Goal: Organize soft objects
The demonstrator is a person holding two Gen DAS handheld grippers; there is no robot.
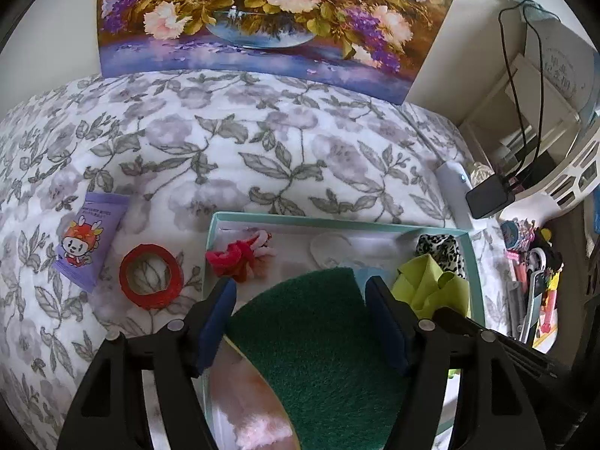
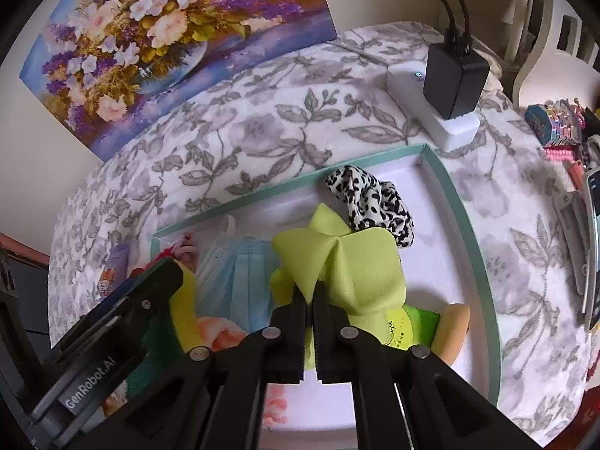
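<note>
A teal-rimmed shallow tray (image 1: 337, 223) lies on the floral bedspread (image 1: 225, 142). My left gripper (image 1: 300, 288) hangs over it, its blue pads against both sides of a green scouring sponge (image 1: 315, 345) that bows between them. In the right wrist view my right gripper (image 2: 309, 292) is shut on a fold of a lime-green cloth (image 2: 360, 262), which rests in the tray (image 2: 461, 225). Also in the tray are a leopard-print scrunchie (image 2: 375, 202), a blue face mask (image 2: 240, 277) and a red fuzzy scrunchie (image 1: 234, 258).
A red tape roll (image 1: 150, 275) and a purple snack packet (image 1: 88, 240) lie on the bedspread left of the tray. A white power strip with a black charger (image 2: 450, 78) sits behind the tray's far right corner. A flower painting (image 1: 262, 11) leans on the wall. Stationery clutter (image 1: 532, 262) crowds the right edge.
</note>
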